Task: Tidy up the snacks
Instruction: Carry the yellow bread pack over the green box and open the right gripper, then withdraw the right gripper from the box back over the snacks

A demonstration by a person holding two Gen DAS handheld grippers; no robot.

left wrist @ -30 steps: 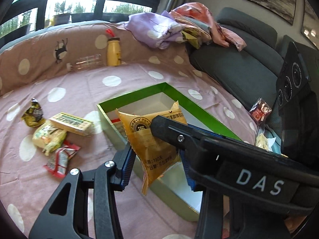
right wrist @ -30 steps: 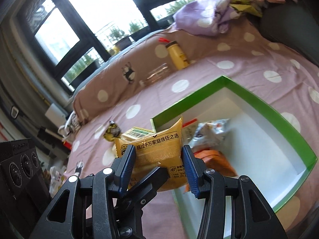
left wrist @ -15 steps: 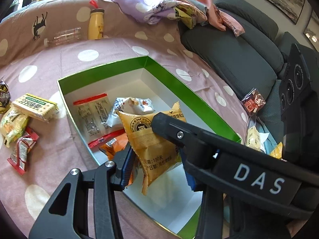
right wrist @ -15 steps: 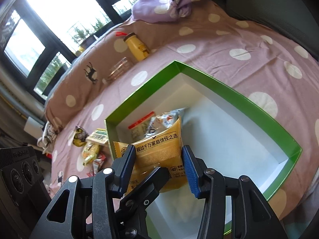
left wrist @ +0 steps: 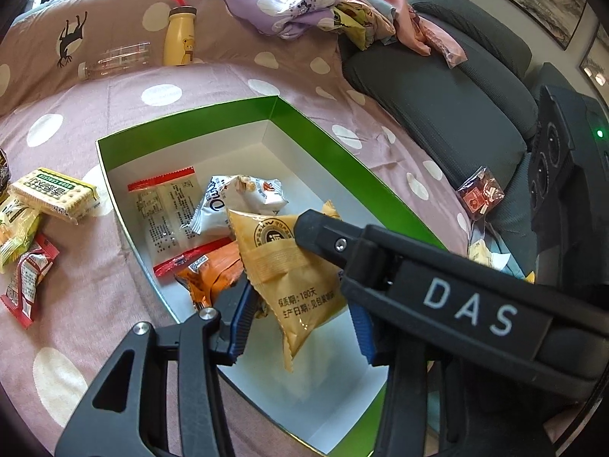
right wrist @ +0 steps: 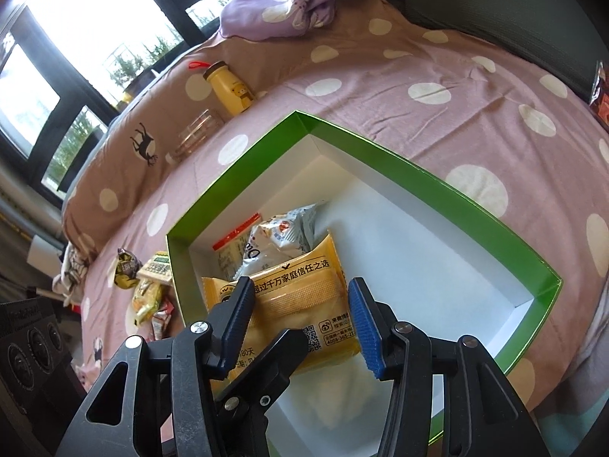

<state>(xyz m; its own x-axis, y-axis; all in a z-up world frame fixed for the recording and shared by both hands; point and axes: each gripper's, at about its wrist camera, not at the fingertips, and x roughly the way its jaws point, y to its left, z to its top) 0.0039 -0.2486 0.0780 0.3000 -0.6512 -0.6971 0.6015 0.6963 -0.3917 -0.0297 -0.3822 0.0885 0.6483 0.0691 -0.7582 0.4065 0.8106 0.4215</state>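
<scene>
A yellow snack packet (left wrist: pixel 289 266) hangs over the green-rimmed white box (left wrist: pixel 182 122). Both grippers meet at it. My left gripper (left wrist: pixel 300 323) stands around its lower part with its blue pads apart. My right gripper (right wrist: pixel 300 316) also frames the packet (right wrist: pixel 293 301), pads wide apart; its black finger (left wrist: pixel 327 236) crosses the packet in the left wrist view. Inside the box lie a red-edged clear packet (left wrist: pixel 163 209), a white packet (left wrist: pixel 236 198) and an orange packet (left wrist: pixel 213 274).
Loose snacks lie left of the box: a green-yellow cracker pack (left wrist: pixel 49 194), a red packet (left wrist: pixel 26 278), a dark one (right wrist: pixel 127 266). A yellow bottle (left wrist: pixel 179 38) and clear bottle (left wrist: pixel 114 61) stand at the back. A grey sofa (left wrist: pixel 456 106) is right.
Both grippers have carried the yellow packet from beside the box to over its inside and lower. The right gripper's pads have spread apart from the packet.
</scene>
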